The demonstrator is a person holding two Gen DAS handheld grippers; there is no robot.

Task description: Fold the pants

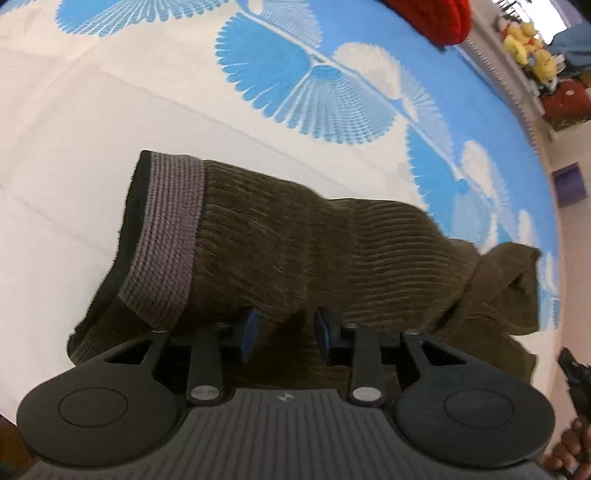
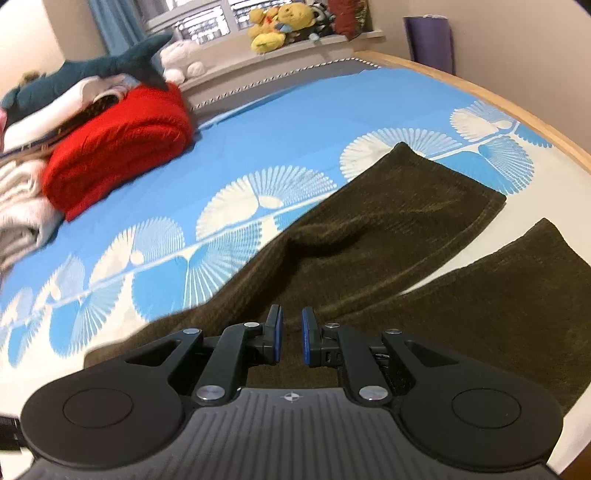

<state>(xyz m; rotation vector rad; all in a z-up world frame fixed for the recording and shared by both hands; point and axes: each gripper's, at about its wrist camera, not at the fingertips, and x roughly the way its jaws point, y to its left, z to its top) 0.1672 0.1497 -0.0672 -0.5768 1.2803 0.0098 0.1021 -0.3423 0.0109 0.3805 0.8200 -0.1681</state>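
The left claw (image 1: 284, 332) had clamped the pants (image 1: 295, 251); the right claw (image 2: 291, 339) pinched cloth at 6 o'clock. A thin grip could slip.

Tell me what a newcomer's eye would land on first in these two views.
The dark olive pants sprawl across the blue-and-white bedsheet, both legs fanned toward the far right, the grey waistband bunched at the near end. A bright red blanket sits at the back left, with yellow plush toys on the sill behind.
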